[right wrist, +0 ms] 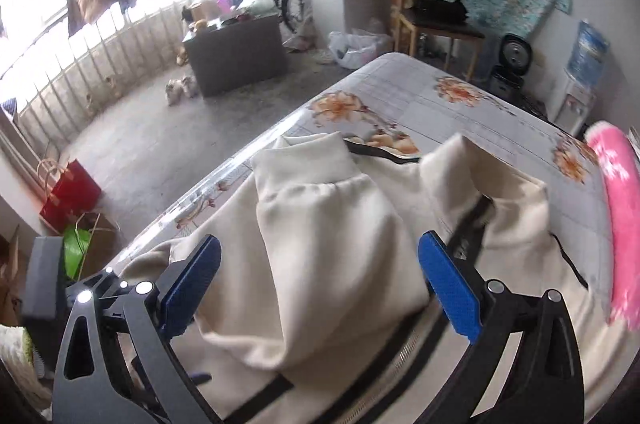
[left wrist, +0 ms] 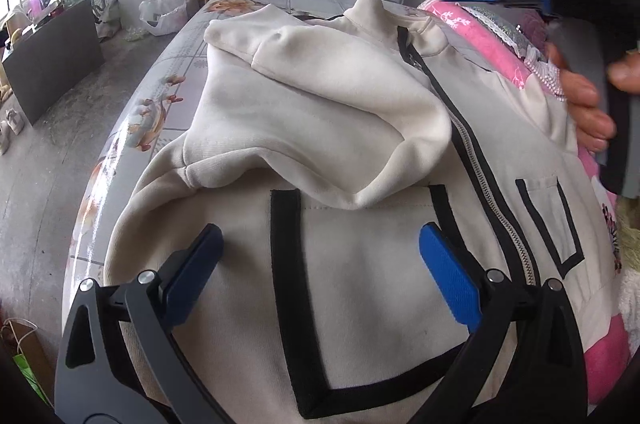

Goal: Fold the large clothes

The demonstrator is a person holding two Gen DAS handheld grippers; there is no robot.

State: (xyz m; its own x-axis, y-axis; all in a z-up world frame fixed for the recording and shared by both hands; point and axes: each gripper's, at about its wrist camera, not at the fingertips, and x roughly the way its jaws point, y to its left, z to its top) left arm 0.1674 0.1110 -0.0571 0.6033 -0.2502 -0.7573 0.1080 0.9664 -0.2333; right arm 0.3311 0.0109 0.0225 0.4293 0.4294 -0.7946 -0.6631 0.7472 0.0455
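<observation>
Blue pads of the left gripper (left wrist: 320, 264) stand wide apart and empty, low over the front panel of the cream jacket (left wrist: 360, 264), between the black pocket outline and the zipper (left wrist: 476, 160). The right gripper (right wrist: 320, 288) is also wide and holds nothing; it hangs above the sleeve (right wrist: 320, 224) that lies folded across the chest. The jacket lies flat on the flowered desk (right wrist: 460, 100), with a pink blanket (right wrist: 624, 224) beside it. The other sleeve seems to be the next job. Pinch it near the cuff, carry it low across the zipper, and lay it straight so no ridge stays under the later fold.
</observation>
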